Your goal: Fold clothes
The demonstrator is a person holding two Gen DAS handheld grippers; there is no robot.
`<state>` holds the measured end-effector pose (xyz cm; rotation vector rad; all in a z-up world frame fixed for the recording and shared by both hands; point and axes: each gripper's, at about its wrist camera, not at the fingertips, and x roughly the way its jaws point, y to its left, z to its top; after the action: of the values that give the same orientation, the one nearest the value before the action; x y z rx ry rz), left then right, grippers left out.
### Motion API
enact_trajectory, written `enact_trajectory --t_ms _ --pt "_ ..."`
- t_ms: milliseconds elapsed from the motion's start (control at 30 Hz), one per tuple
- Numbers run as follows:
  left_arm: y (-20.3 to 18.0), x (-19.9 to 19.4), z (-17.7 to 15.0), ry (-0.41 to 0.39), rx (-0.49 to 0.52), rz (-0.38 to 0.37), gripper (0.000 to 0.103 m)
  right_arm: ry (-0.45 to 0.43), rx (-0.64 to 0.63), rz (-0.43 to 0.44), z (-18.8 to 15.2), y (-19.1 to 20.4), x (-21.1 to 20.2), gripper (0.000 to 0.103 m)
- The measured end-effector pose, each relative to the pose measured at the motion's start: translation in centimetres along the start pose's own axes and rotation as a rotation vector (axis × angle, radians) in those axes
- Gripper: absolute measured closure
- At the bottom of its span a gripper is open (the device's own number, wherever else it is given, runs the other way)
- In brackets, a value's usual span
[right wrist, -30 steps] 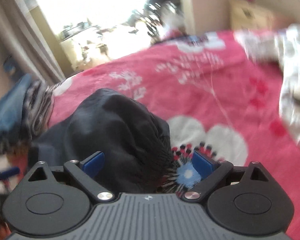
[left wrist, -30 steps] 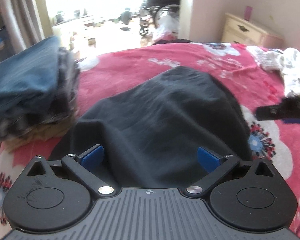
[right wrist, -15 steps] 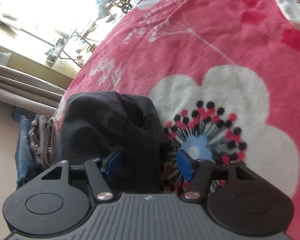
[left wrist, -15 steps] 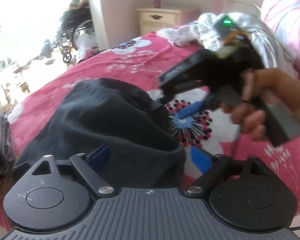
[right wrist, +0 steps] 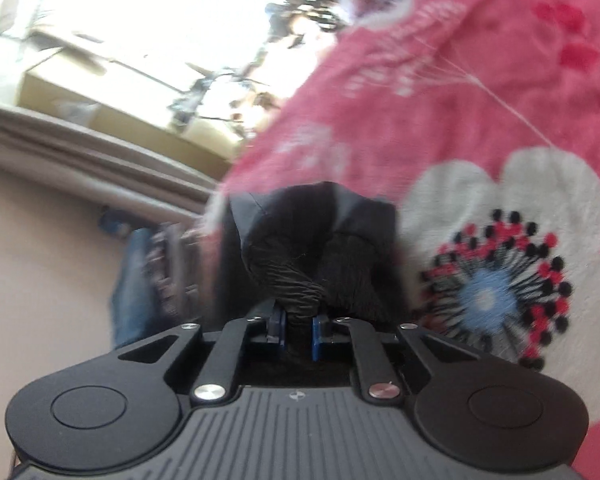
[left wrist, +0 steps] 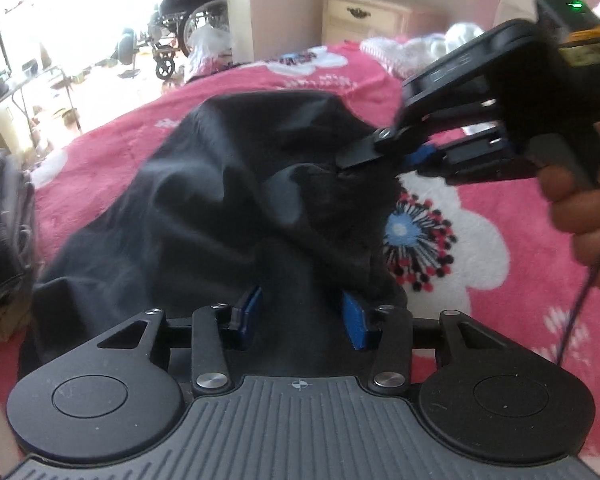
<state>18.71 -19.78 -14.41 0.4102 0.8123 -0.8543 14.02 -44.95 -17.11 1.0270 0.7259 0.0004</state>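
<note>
A black garment [left wrist: 204,200] lies rumpled on the pink flowered bedspread [left wrist: 480,280]. My left gripper [left wrist: 300,316] is at its near edge. Its jaws are closing, with a flat band of the black cloth between the blue pads, which do not visibly pinch it. My right gripper [left wrist: 356,156], held by a hand [left wrist: 580,208], bites the garment's right edge and lifts it into a peak. In the right wrist view the right gripper [right wrist: 296,332] is still closing, its pads tight on a bunched fold of the garment [right wrist: 312,240].
A stack of folded clothes [left wrist: 4,220] sits at the left edge of the bed, also visible as a blurred stack [right wrist: 148,272]. White laundry [left wrist: 420,48] lies at the far right. Beyond the bed stand a cream nightstand [left wrist: 364,12] and a wheelchair [left wrist: 192,12].
Both grippers' jaws have narrowed from wide open. The right gripper came in over the garment's right edge, closed on it and pulled it up. The left gripper shifted toward the near edge.
</note>
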Motion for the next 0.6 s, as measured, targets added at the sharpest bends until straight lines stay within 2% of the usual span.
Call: enact_trajectory --t_ms 133,300,400,533,600 --pt "0.6 -3.7 -1.1 -0.009 -0.023 -0.029 0.057 0.015 -0.138 0.045 -2.2 4.3 -3.2 0.092" --pt "0.1 -9.0 -2.7 -0.058 -0.038 -0.044 0.032 0.058 -0.286 0.105 -5.6 8.4 -5.9 0.092" --pt "-0.2 -12.1 -3.8 -0.079 -0.07 -0.051 0.032 0.093 -0.413 0.113 -8.2 11.2 -7.0 0.093" --pt "-1.4 -14.7 -5.4 -0.078 -0.062 -0.016 0.031 0.143 -0.42 0.194 -10.8 13.5 -7.4 0.095" --pt "-2.1 -15.8 -6.3 -0.07 -0.057 -0.013 0.03 0.172 -0.464 0.211 -12.5 14.9 -7.4 0.095"
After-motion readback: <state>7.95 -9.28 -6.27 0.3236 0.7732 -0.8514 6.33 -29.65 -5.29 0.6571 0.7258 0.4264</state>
